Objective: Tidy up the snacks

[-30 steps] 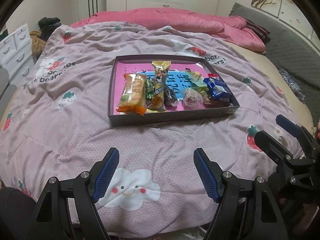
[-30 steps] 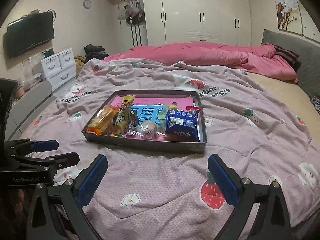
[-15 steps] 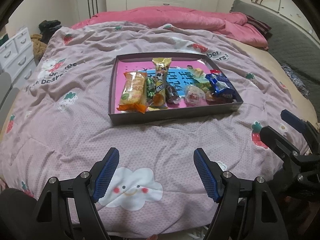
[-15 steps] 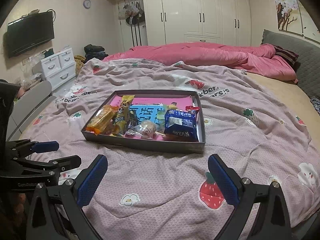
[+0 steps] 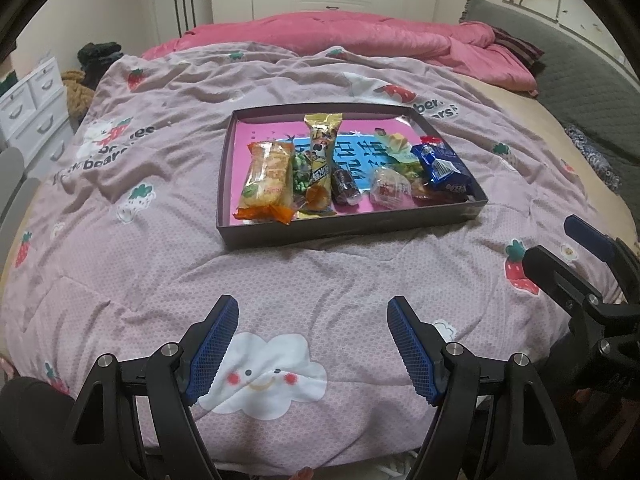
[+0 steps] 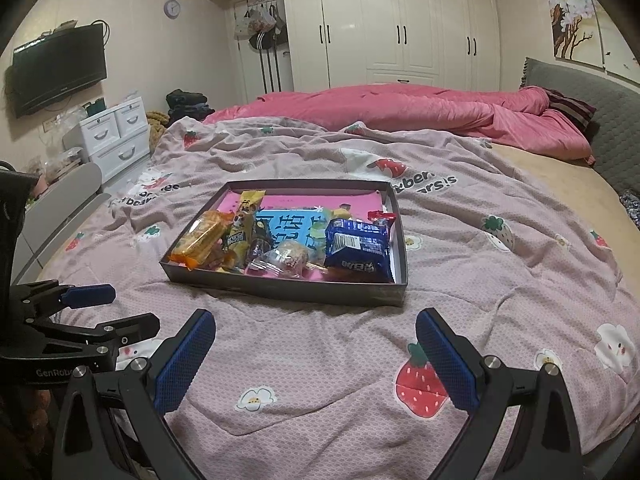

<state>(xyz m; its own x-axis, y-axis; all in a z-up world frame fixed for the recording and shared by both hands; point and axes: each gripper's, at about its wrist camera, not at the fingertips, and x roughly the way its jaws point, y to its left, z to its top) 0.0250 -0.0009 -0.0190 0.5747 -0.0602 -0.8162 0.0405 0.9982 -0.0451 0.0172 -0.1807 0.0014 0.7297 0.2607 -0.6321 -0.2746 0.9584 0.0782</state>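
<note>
A shallow dark tray [image 5: 348,232] with a pink floor lies on the quilt and holds several snacks. Among them are an orange cracker pack [image 5: 268,178], a yellow bar [image 5: 322,148], a clear-wrapped candy [image 5: 390,190] and a blue cookie pack [image 5: 442,168]. My left gripper [image 5: 312,344] hovers open over the quilt, well short of the tray's near wall, with nothing between its blue pads. My right gripper [image 6: 316,344] is also open and empty, in front of the tray [image 6: 280,286], with the blue cookie pack [image 6: 358,250] nearest to it. Each gripper shows at the edge of the other's view.
The pink-grey quilt [image 5: 160,264] with strawberry and cloud prints covers the bed. A bunched pink duvet [image 6: 420,110] lies at the far side and a grey headboard [image 6: 616,120] at the right. White drawers [image 6: 116,136] and a wall TV [image 6: 56,66] stand left of the bed.
</note>
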